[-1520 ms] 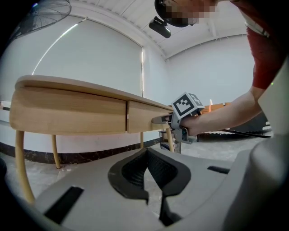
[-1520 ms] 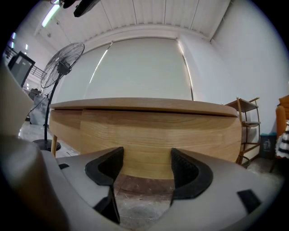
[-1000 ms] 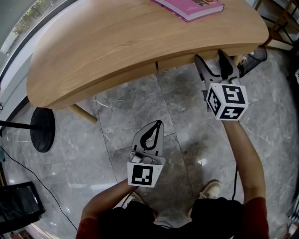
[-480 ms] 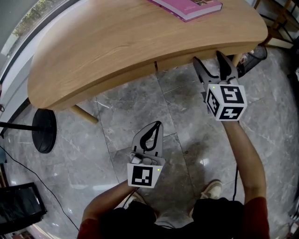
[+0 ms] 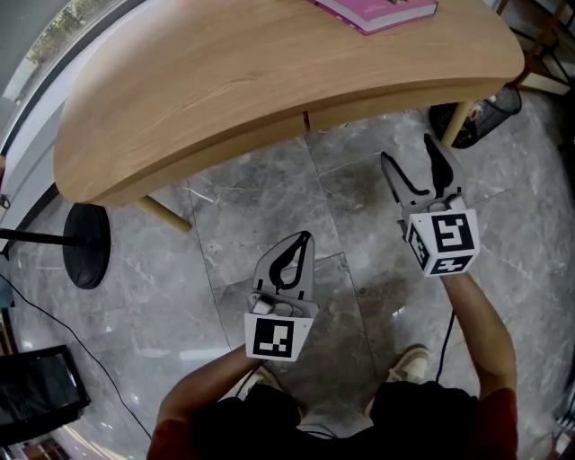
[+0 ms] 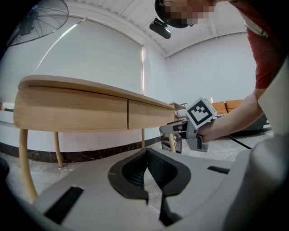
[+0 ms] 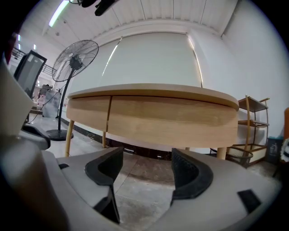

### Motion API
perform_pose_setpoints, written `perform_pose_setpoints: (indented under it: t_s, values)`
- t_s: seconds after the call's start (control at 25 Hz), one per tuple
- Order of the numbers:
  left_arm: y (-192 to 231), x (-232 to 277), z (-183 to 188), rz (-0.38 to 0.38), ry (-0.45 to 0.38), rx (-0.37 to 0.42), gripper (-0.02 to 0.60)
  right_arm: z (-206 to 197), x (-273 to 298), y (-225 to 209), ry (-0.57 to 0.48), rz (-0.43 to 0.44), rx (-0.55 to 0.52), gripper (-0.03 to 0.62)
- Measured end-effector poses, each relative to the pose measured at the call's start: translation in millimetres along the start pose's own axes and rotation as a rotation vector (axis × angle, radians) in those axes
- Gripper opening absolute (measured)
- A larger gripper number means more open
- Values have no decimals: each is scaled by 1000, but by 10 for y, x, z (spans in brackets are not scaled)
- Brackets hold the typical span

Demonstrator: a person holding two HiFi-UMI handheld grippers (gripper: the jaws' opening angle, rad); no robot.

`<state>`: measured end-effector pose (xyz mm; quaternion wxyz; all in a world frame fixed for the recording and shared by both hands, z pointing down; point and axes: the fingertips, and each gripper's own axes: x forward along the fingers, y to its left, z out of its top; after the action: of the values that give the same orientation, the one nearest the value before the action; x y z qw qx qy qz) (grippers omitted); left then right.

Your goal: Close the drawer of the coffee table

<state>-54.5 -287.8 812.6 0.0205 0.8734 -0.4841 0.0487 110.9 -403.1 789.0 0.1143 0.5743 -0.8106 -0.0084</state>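
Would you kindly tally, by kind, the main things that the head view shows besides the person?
Grippers: 2, left gripper and right gripper
Coffee table: 1
Pink book: 1
Fan base: 1
Black bin: 1
Monitor: 1
Total: 7

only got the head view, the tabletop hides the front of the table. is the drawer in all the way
Observer: It looks so. In the right gripper view the drawer front sits flush with the neighbouring front, with only a thin seam between them.
Operator: any handle on it
Observer: None shows. The front is plain wood in both gripper views.
Operator: whats the black disc on the floor left of the table
Observer: The base of a standing fan. In the right gripper view its round head rises well above the coffee table.
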Motion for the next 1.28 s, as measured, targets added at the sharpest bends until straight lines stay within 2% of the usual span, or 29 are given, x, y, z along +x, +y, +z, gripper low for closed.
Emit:
perform_pose_setpoints:
  t_s: [0.72, 0.96, 1.28]
  values:
    - [-64, -112, -31, -2, -15, 19, 8, -509, -1131, 597, 10, 66, 48, 308]
    - [-115, -153, -102, -11, -2, 22, 8, -610, -1209, 735, 24, 98, 67, 308]
    - [-129, -154, -93, -12, -2, 22, 8, -622, -1190, 687, 38, 70, 128, 308]
